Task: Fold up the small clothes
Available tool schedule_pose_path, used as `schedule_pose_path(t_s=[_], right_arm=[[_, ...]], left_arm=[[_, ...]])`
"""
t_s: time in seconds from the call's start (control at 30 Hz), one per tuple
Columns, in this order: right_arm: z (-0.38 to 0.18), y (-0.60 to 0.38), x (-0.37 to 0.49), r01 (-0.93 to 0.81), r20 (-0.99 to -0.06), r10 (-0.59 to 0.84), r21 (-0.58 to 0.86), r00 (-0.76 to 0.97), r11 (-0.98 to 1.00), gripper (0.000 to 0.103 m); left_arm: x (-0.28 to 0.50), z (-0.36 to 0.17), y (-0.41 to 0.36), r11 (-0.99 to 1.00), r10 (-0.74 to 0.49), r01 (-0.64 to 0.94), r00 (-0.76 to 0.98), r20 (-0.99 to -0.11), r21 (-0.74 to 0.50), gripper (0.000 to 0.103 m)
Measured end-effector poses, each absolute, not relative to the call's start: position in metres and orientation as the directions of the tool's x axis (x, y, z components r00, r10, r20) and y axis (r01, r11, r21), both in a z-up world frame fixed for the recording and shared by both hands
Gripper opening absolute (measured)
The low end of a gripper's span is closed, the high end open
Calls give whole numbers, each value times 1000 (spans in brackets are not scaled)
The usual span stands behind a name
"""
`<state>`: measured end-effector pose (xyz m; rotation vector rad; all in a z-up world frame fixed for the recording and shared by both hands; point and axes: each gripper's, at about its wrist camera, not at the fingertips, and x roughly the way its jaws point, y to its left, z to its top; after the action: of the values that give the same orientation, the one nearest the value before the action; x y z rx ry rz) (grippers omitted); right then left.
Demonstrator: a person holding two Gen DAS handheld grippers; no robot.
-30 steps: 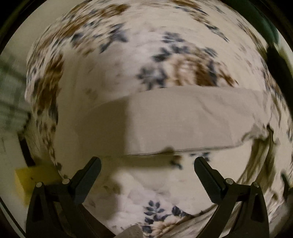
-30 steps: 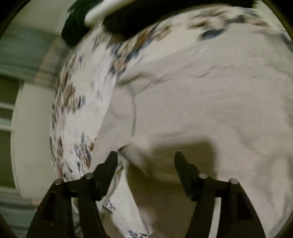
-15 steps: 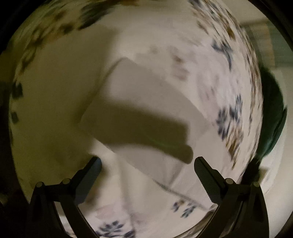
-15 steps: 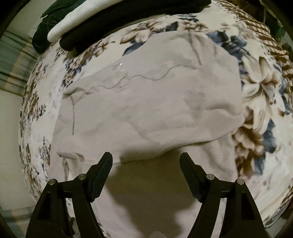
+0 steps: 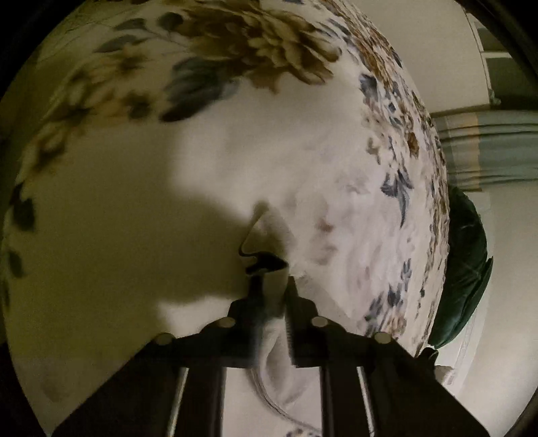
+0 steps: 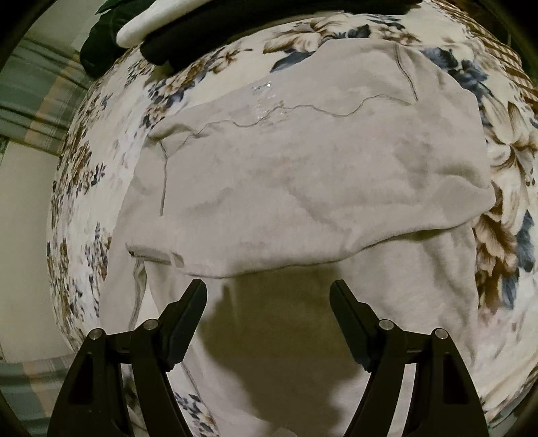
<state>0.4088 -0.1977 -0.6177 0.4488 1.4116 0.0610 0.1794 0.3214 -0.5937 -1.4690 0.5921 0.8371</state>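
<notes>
A light grey garment [image 6: 302,174] lies partly folded on a floral bedspread [image 6: 101,174], its upper layer doubled over the lower one. My right gripper [image 6: 269,302] is open and empty, hovering just above the garment's lower layer near the fold edge. My left gripper [image 5: 270,289] is shut on a pinched edge of the grey garment [image 5: 275,356], which bunches up between the jaws and trails down below them. The floral bedspread [image 5: 235,134] fills the left wrist view behind it.
Dark and white folded clothes [image 6: 201,30] are stacked at the far edge of the bed. A dark green cushion [image 5: 460,269] lies beyond the bed's right edge. Striped fabric [image 6: 30,97] hangs past the bed's left side.
My left gripper swung over the bed and closed on the garment's edge; it was open before. My right gripper let the folded layer down and stays open over the garment.
</notes>
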Motion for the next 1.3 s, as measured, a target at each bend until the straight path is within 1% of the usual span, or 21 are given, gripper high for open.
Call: schedule_pose_path(t_s=[0.07,0.17,0.3,0.37,0.43,0.5,0.57,0.63,0.77,0.93,1.1,1.17,1.23,1.27,1.3], right_arm=[[-620,-198,407,207,-939,300,331,169,920,78],[-621,-203,405,202,-938,298,331,175,922,78],[-617,-216,405,213,-931,305,345,201,914,78],[-614,-224,405,221,-927,308,353,215,909,78],[-609,-236,403,233,-921,309,363,237,902,78],[-605,-249,400,250,-922,293,355,252,901,78],[-605,-265,398,277,-921,288,357,261,892,78],[-605,-287,395,315,-920,279,360,275,878,78],[-604,-334,385,384,-919,242,355,312,853,78],[-605,-400,368,478,-917,195,353,348,805,78],[-605,-455,344,539,-923,148,331,354,775,78],[-605,-474,334,557,-931,130,311,341,770,78],[-606,-486,325,570,-935,125,304,332,763,78],[-606,-492,322,575,-935,130,307,329,759,78],[-605,-497,318,579,-934,140,317,330,751,78]], left_arm=[[186,-584,320,-42,160,-792,597,-786,-609,8],[194,-555,315,45,201,-786,612,-765,-616,8],[211,-491,302,214,246,-749,662,-708,-627,7],[225,-457,288,309,245,-717,695,-676,-625,7],[241,-427,266,400,217,-670,733,-645,-626,7],[266,-399,233,506,155,-604,766,-624,-615,7],[292,-380,191,604,76,-526,786,-614,-598,7],[315,-372,150,674,13,-460,790,-614,-578,7],[362,-379,43,788,-162,-289,754,-636,-544,7],[399,-416,-93,869,-312,-99,652,-691,-485,7],[404,-459,-191,897,-389,28,524,-757,-441,7],[406,-476,-212,901,-407,59,459,-790,-430,9],[404,-489,-233,918,-390,87,375,-841,-387,10],[403,-492,-238,928,-371,96,344,-863,-361,13],[400,-491,-238,929,-369,105,330,-869,-355,23]])
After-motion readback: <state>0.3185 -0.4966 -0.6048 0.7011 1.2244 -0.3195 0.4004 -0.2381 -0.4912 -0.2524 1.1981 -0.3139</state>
